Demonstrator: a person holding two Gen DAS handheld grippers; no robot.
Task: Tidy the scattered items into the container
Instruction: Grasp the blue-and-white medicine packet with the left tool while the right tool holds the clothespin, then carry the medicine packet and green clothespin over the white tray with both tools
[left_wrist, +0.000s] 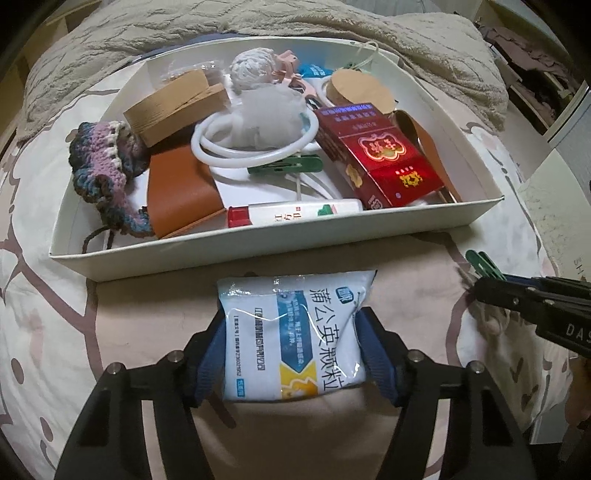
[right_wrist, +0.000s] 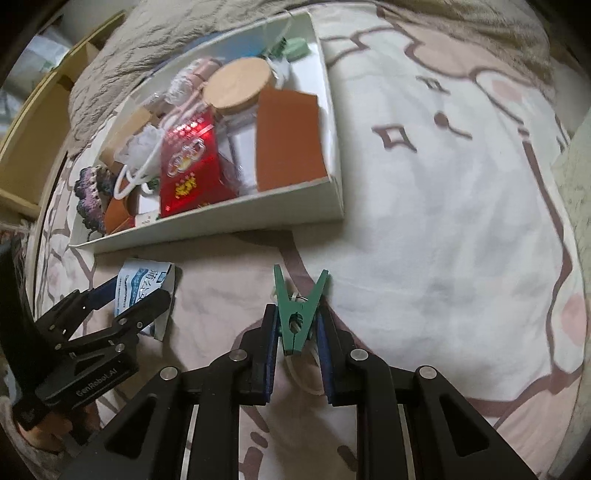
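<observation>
While the left gripper (left_wrist: 291, 354) clamps the white-and-blue printed plastic sachet (left_wrist: 295, 332) just before the cluttered white rectangular cardboard tray (left_wrist: 258, 254) on the patterned bedspread (right_wrist: 461, 221), the right gripper (right_wrist: 297, 354) pinches a green plastic clothespin (right_wrist: 297, 314).

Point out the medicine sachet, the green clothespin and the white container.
medicine sachet (left_wrist: 295, 336): left wrist view, middle of its printed face.
green clothespin (right_wrist: 297, 314): right wrist view, body near the spring hole.
white container (left_wrist: 258, 254): left wrist view, near wall.
</observation>
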